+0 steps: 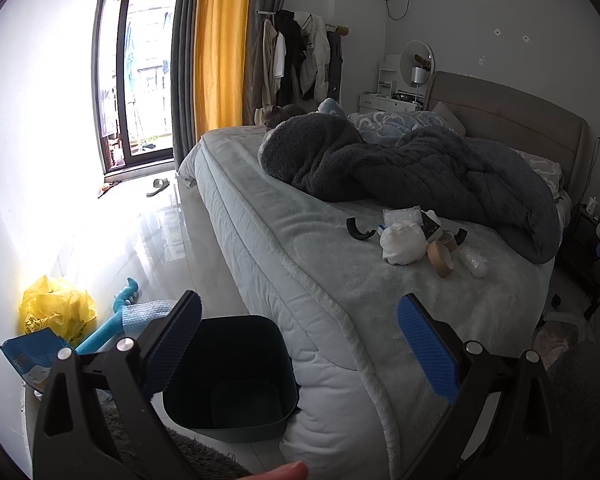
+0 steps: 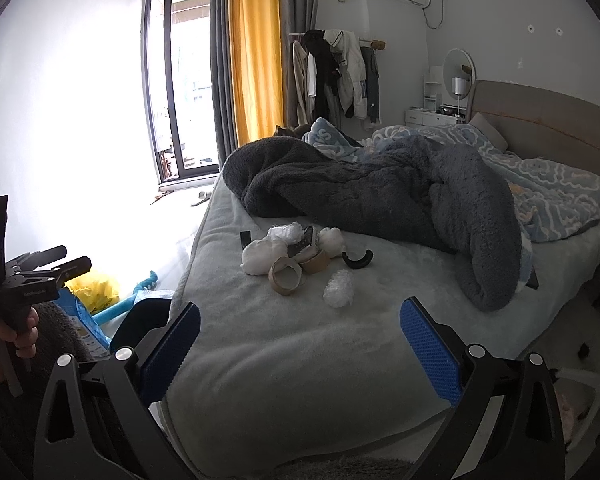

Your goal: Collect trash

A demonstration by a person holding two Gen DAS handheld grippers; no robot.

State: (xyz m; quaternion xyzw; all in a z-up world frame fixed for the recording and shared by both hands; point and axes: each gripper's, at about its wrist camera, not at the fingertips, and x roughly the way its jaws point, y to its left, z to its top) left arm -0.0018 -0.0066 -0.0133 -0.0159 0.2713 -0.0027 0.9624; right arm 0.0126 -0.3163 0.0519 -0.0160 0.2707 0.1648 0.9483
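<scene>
**Trash heaped near foot of unmade bed**

Only the left wrist view shows the dark square plastic bin (image 1: pixel 236 376) on the floor against the bed's corner. The right view alone catches the other handset (image 2: pixel 24 280), its lettering too small to read. Crumpled white wads (image 2: pixel 262 258) and brown cardboard tape rolls (image 2: pixel 286 276) lie on the pale grey fleece bedspread (image 2: pixel 300 360) near its foot edge, beside a dark grey blanket (image 2: pixel 380 196). Left gripper (image 1: pixel 300 344) and right gripper (image 2: pixel 300 348) both gape, holding nothing.

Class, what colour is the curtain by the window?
Yellow-orange, beside a grey one. The curtain shows best in the right wrist view.
</scene>
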